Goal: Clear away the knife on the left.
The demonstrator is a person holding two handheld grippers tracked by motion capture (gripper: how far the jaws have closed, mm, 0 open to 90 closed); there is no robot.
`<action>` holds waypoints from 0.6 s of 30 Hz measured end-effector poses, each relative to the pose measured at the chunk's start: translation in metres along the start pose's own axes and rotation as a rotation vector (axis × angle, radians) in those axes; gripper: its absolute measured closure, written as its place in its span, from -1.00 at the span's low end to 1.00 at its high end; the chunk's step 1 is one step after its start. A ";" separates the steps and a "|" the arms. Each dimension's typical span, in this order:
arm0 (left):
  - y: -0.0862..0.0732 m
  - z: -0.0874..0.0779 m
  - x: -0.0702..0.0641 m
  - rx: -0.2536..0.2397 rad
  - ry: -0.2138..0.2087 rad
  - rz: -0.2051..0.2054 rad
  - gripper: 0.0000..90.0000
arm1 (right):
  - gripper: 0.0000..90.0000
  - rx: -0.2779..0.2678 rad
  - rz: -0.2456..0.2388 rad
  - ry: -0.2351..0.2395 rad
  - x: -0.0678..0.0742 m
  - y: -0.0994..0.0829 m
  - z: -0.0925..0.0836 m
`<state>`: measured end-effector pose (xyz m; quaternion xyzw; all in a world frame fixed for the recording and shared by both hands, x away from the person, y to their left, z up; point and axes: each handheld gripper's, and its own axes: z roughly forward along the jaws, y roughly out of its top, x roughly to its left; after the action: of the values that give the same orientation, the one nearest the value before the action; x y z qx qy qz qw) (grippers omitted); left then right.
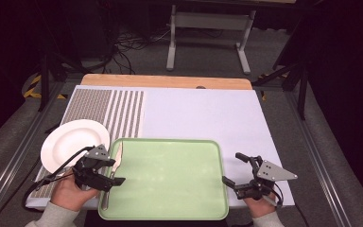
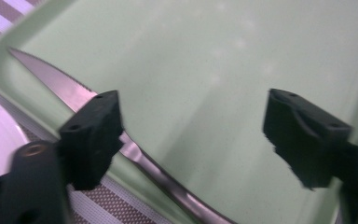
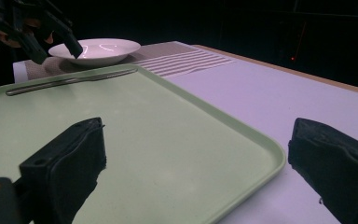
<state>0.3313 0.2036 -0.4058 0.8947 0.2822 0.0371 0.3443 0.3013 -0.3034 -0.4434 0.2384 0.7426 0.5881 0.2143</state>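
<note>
The left gripper (image 1: 116,172) has its jaws wide apart with nothing between them. It hangs just over the knife (image 2: 135,151), so it looks like it let the knife go there. The knife lies flat along the left rim of the green tray (image 1: 170,208), its blade pointing to the far end. It sits at the edge, maybe to leave the middle of the tray free.

The right gripper (image 1: 232,169) also has its jaws spread and grips nothing. It waits just beside the tray's right rim, maybe to keep the tray from sliding.

A white plate (image 1: 71,142) sits just left of the tray on a striped mat (image 1: 123,113). Under the tray is a pale sheet (image 1: 208,113) on a wooden table (image 1: 165,81). Beyond the tray the room is dark, with a grey floor (image 1: 208,56) and a metal stand (image 1: 172,42).
</note>
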 end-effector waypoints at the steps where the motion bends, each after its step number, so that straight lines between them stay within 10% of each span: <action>1: -0.001 -0.003 0.000 -0.024 -0.005 0.004 -0.70 | -0.90 0.000 0.001 0.001 0.000 0.000 0.000; 18: -0.043 -0.034 0.005 -0.343 0.001 0.040 -0.99 | -0.90 0.000 -0.006 0.018 -0.001 0.002 0.007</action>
<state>0.3060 0.2528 -0.4082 0.8283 0.2540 0.0918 0.4909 0.3064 -0.2987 -0.4428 0.2307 0.7451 0.5896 0.2096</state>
